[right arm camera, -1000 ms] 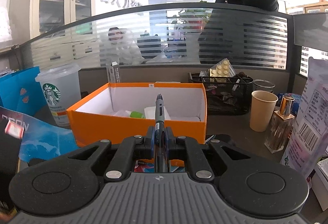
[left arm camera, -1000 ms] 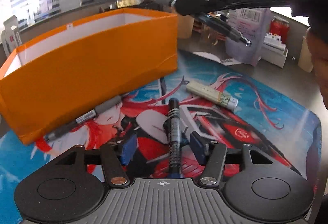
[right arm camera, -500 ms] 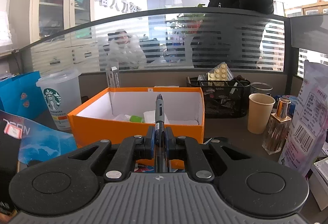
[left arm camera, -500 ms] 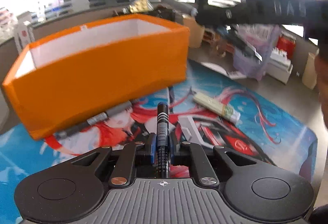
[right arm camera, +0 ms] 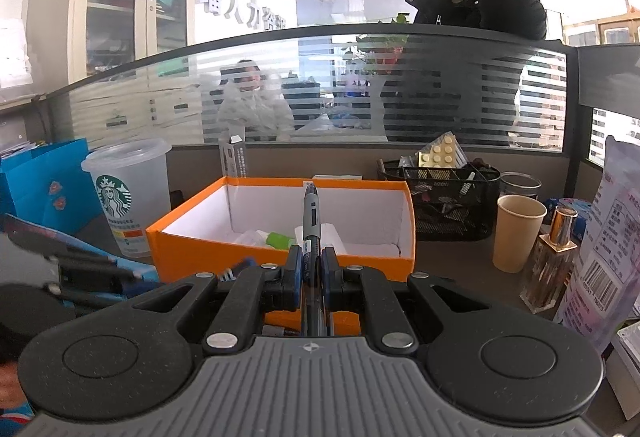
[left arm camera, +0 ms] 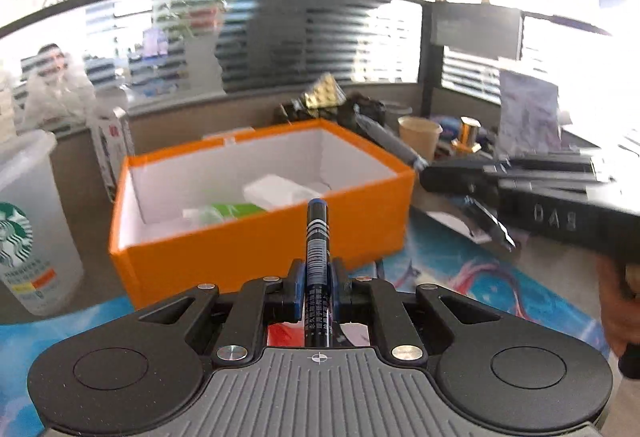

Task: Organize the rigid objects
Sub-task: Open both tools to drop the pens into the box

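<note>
Clutter is ringing the orange box (right arm camera: 280, 257) I'm facing: a Starbucks cup (right arm camera: 124, 193) at ten o'clock, a mesh basket (right arm camera: 452, 205) and paper cup (right arm camera: 518, 233) at two. I'm keeping my left gripper (left arm camera: 316, 281) clamped on a black marker (left arm camera: 317, 237), its tip pointing at the box's near wall. My right gripper (right arm camera: 310, 271) is pinching a grey pen (right arm camera: 310, 221), aiming over the box rim at twelve.
</note>
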Demonstrator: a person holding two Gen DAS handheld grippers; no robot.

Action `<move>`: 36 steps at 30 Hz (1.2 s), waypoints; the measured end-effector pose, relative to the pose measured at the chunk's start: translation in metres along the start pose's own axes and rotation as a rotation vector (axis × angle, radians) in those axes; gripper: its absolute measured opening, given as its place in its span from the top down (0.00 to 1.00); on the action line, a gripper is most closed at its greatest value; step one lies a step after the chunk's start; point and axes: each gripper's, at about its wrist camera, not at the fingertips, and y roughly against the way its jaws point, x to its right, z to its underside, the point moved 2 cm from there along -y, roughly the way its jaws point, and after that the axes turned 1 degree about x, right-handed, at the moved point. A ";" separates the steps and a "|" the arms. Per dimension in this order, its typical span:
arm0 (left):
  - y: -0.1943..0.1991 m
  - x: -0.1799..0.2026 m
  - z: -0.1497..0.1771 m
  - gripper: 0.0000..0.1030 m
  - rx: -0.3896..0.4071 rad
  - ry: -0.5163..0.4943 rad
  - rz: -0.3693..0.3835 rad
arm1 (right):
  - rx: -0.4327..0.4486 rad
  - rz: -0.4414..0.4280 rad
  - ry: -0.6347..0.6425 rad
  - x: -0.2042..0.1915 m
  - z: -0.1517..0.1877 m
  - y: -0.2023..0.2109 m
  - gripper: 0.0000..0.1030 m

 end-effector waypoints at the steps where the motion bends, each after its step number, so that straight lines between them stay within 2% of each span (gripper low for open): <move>1: 0.001 -0.002 -0.002 0.89 0.006 0.006 0.000 | 0.002 0.000 0.001 -0.001 -0.001 0.000 0.91; 7: 0.005 -0.017 -0.018 0.89 0.044 0.051 -0.036 | 0.013 -0.001 0.003 -0.005 -0.008 -0.005 0.91; 18: 0.007 -0.044 -0.054 0.89 0.112 0.067 -0.097 | 0.018 -0.007 0.015 -0.006 -0.023 -0.025 0.91; 30: -0.024 -0.075 -0.098 0.89 0.139 0.115 -0.116 | 0.030 -0.009 0.008 0.007 -0.059 -0.066 0.91; 36: -0.058 -0.089 -0.102 0.89 0.100 0.136 -0.120 | -0.013 -0.025 -0.004 0.014 -0.068 -0.102 0.91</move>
